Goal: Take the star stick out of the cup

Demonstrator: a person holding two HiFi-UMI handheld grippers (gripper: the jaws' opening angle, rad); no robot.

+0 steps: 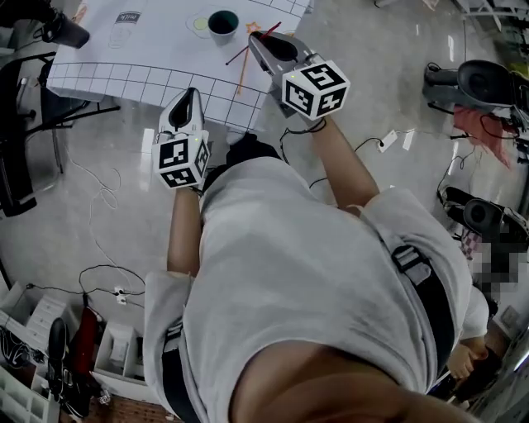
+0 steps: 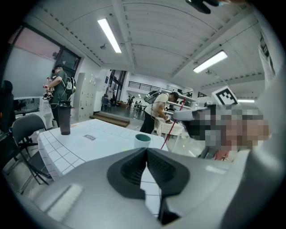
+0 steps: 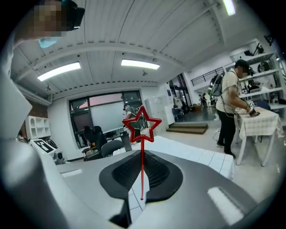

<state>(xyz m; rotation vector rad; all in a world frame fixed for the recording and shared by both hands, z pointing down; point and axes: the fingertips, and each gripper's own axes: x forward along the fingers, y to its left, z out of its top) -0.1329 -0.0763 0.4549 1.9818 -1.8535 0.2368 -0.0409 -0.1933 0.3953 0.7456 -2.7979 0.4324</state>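
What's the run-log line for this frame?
right tool: shut on red star-topped stick | stick: out of teal cup | left tool: shut, empty

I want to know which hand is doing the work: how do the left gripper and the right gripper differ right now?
The right gripper is shut on the star stick; the left gripper is shut on nothing. The right gripper reaches over the table near the cup; the left gripper sits back at the table's near edge. Both carry marker cubes.
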